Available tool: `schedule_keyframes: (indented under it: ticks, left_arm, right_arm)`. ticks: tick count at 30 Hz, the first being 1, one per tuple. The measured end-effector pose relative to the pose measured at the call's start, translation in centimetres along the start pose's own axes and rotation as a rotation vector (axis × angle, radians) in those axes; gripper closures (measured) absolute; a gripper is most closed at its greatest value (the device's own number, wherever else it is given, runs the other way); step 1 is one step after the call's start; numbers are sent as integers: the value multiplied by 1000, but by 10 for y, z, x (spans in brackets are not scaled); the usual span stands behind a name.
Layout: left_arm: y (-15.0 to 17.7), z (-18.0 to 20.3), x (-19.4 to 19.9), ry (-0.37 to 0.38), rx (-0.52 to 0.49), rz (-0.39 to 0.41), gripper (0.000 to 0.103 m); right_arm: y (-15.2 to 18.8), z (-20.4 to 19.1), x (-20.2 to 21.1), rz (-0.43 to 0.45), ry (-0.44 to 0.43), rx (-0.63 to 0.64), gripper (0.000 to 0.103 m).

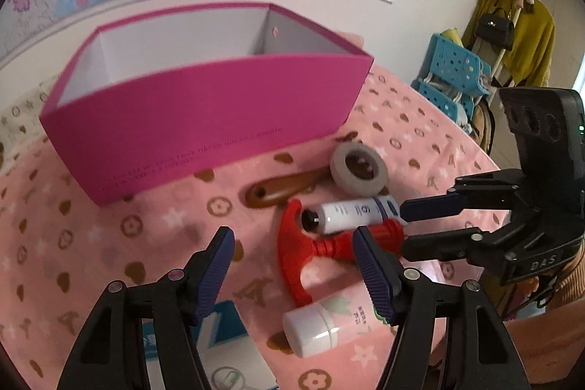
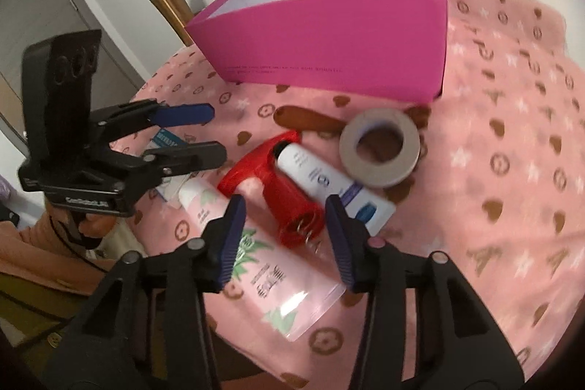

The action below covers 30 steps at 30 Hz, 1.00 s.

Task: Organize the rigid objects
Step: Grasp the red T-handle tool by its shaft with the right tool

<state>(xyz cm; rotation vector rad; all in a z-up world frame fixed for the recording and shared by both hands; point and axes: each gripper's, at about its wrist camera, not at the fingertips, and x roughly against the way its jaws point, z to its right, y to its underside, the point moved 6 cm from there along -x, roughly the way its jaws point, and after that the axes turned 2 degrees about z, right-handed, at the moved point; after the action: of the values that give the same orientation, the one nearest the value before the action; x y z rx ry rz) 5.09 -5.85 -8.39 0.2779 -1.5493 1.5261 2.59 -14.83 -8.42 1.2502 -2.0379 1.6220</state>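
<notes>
Over a pink patterned cloth (image 2: 512, 141), I hold both grippers above a small heap of clutter. My left gripper (image 1: 292, 265), at the bottom of the left view, hangs released with nothing between its blue pads; the red tool (image 1: 303, 251) lies on the cloth beyond its gap. My right gripper (image 2: 283, 236), at the bottom of the right view, also stands parted, gripping nothing, with the red tool's ridged end seen through its gap, untouched as far as I can tell.

The pink box (image 1: 204, 119) stands open at the upper centre of both views, its white inside showing nothing. Just in front of it lie a brown handle (image 1: 281, 190) and a tape roll (image 2: 380, 148). A white tube (image 2: 329, 185) rests across the red tool, and a pale pink tube (image 2: 270, 265) lies beside that, nearest the lower edge. A blue-and-white carton (image 1: 223, 328) sits at the lower left of the left view.
</notes>
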Motion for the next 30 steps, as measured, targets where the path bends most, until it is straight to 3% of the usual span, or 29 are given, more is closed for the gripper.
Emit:
schedule_keyframes:
  ticks: [11,14,21,27,30]
  left_arm:
    - [12,-5,-19,53,56,-67,35]
    - [13,-7,-21,63,61,-76,35]
    - [18,-7,-28,82,62,-108,35]
    - [17,4,-34,141,44,-135,35]
    - [16,9,-36,154,45,-143,28]
  right_arm:
    - [5,-2,-7,5,15,-48,68]
    - [6,3,-12,-4,29,-67,79]
    - [6,5,-15,12,33,-61,80]
    - [6,8,-15,24,29,-59,80]
    - [6,7,-15,29,35,-55,80]
